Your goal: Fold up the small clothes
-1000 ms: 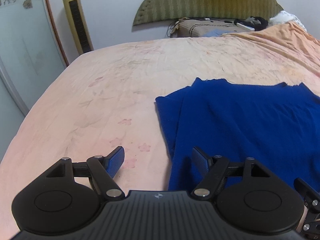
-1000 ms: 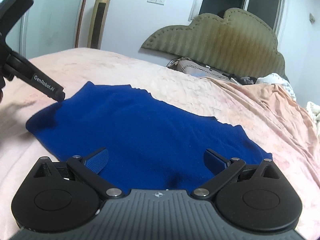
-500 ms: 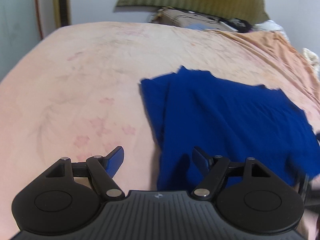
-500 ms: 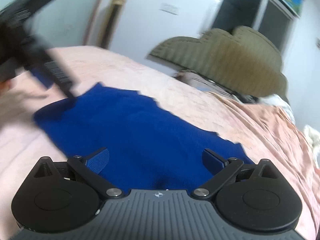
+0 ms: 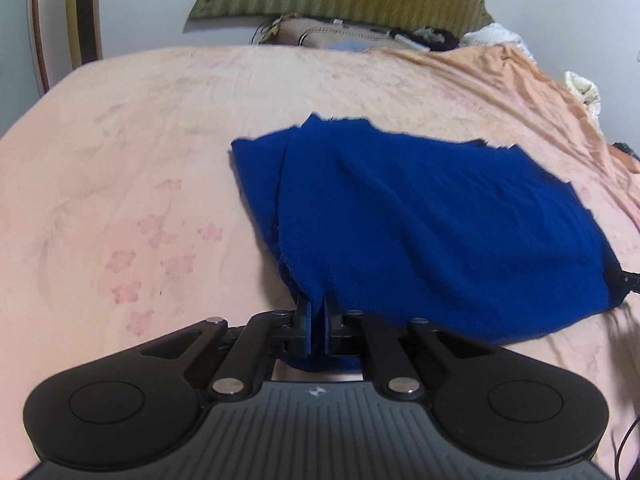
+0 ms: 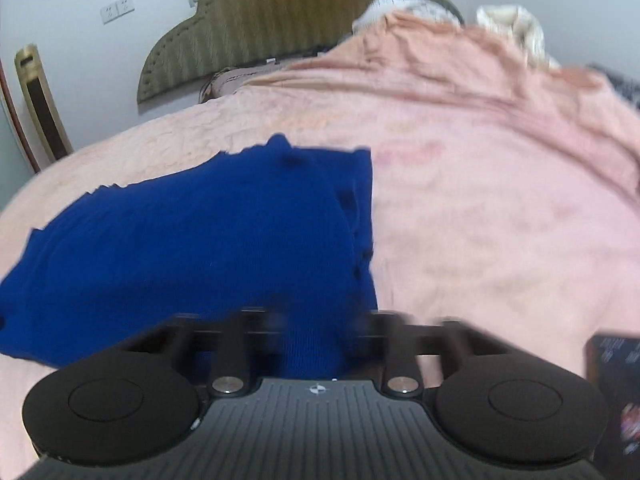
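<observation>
While clamped: blue garment (image 5: pixel 420 220) (both corners).

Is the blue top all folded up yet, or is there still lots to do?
Not yet. Done: one side of the blue top already looks folded over itself. In hand: the left gripper and right gripper have just closed on its near edge, one at each end. Left: folding that edge across on the pink bed sheet and tidying it.

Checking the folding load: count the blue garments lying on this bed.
1: the blue garment lies spread on the pink bedsheet, its near edge pinched by the left gripper and right gripper. Headboard clutter may hide more.
</observation>
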Action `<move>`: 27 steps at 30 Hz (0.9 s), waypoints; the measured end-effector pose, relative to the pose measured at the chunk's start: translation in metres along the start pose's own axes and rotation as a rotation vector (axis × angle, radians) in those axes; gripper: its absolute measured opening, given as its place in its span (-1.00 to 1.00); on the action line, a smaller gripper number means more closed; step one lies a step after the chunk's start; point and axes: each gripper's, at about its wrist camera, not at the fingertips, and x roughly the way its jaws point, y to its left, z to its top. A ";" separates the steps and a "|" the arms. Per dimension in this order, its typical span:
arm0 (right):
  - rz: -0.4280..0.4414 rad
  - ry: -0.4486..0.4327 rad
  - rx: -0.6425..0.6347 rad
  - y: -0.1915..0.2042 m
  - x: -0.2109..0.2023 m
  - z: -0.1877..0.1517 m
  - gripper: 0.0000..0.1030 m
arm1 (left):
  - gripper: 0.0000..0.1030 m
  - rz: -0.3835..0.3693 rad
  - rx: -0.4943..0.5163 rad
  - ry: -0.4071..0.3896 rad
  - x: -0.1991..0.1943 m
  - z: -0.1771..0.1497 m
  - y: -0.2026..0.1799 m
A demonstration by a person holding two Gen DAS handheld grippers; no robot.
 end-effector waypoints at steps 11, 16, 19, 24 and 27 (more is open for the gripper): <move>-0.020 0.007 0.008 -0.017 -0.014 -0.009 -0.90 | -0.91 0.009 0.054 0.036 -0.004 -0.018 0.011; -0.140 -0.076 -0.051 -0.003 -0.026 -0.001 -0.26 | -0.76 0.104 0.091 -0.008 -0.029 -0.003 0.013; -0.132 -0.153 -0.165 0.021 -0.032 0.010 -0.16 | -0.34 0.156 0.122 -0.093 -0.036 0.015 0.001; -0.006 -0.139 -0.244 0.056 0.013 0.033 -0.10 | 0.27 0.120 0.128 -0.107 0.003 0.036 -0.031; -0.064 -0.045 -0.239 0.060 0.059 0.042 -0.01 | 0.25 0.202 0.143 -0.044 0.037 0.031 -0.036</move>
